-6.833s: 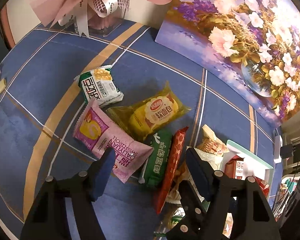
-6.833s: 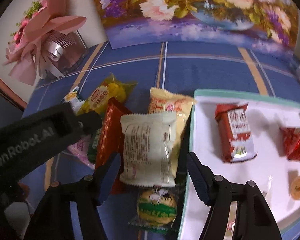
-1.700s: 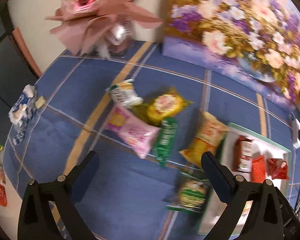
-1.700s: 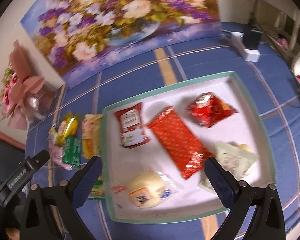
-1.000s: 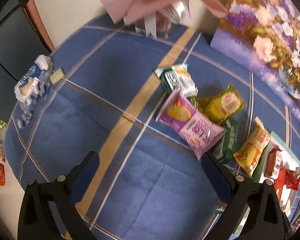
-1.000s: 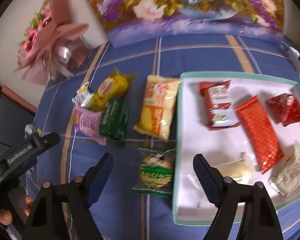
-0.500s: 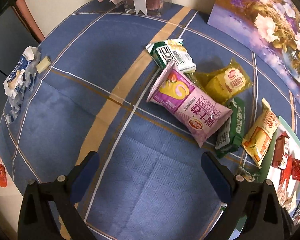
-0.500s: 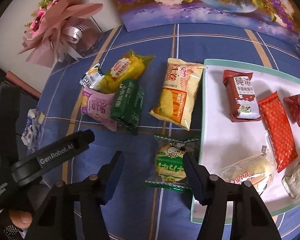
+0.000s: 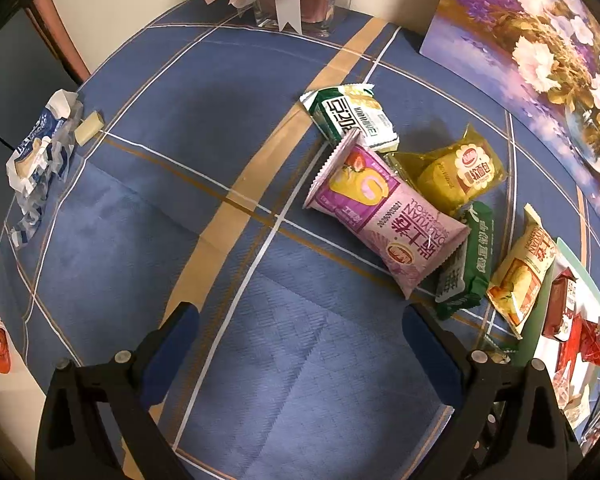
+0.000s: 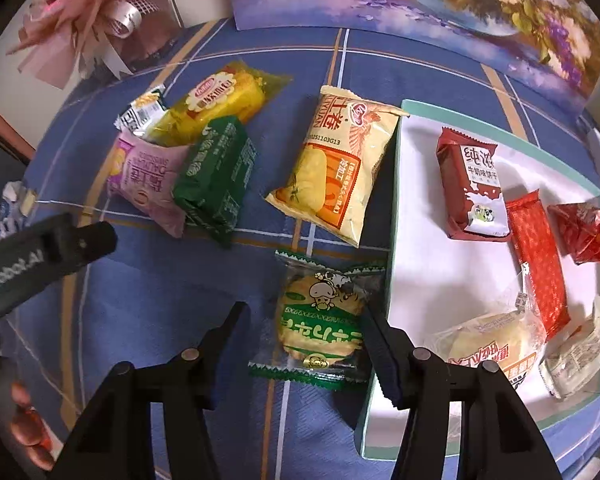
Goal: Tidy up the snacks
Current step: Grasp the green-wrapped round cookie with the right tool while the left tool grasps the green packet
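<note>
Roughly halfway: five snacks in tray (image 10: 396, 200) at 3 o'clock, six left on cloth; right gripper (image 10: 304, 334) spread wide around mushroom cookie pack (image 10: 320, 320), not clamped; left gripper (image 9: 300, 344) released, holding nothing

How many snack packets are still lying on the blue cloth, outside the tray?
6: white-green packet, yellow bread, pink roll, dark green packet, orange-yellow packet, mushroom biscuit between the right gripper fingers beside the tray. Others may be hidden.

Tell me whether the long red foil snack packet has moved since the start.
Yes. The long red foil snack packet now lies inside the white tray, no longer on the blue cloth beside the dark green packet.
</note>
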Motion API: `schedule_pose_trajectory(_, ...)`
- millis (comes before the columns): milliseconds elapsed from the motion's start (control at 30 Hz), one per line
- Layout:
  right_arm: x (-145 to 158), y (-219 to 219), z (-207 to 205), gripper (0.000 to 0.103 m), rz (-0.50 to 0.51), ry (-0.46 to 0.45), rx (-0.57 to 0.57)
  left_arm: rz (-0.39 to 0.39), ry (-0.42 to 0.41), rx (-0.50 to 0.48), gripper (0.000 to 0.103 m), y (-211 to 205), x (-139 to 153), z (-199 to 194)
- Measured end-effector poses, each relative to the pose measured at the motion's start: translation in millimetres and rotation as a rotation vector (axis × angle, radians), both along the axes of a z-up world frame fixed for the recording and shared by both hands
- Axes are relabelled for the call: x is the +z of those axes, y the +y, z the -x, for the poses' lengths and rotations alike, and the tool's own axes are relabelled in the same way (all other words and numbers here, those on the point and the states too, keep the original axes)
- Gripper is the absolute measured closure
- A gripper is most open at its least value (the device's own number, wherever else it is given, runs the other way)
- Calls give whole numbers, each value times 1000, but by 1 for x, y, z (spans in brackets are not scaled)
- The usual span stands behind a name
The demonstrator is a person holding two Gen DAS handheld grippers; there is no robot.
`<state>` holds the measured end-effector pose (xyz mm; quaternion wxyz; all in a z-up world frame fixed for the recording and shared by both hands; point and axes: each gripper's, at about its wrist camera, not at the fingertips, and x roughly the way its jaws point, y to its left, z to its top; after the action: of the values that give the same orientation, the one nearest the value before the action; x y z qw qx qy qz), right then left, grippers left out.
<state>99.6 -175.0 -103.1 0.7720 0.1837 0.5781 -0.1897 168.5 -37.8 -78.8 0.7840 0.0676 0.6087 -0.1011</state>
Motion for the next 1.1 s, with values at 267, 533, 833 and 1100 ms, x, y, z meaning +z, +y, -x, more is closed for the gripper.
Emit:
schedule_pose_trajectory(267, 0, 8, -9, 42, -67, -43, 30, 13, 9, 12, 2, 5, -2, -3)
schedule_pose_trajectory(533, 5, 20, -16, 43, -84, -72, 53, 13, 9, 14, 2, 5, -2, -1)
schedule_pose_trajectory(833, -12, 20, -17, 43, -47, -2, 53, 1, 29, 0, 2, 1, -12, 0)
schedule_pose_trajectory(1100, -22, 31, -22, 49, 16, 18, 57, 22, 23, -9, 2, 1, -13, -2)
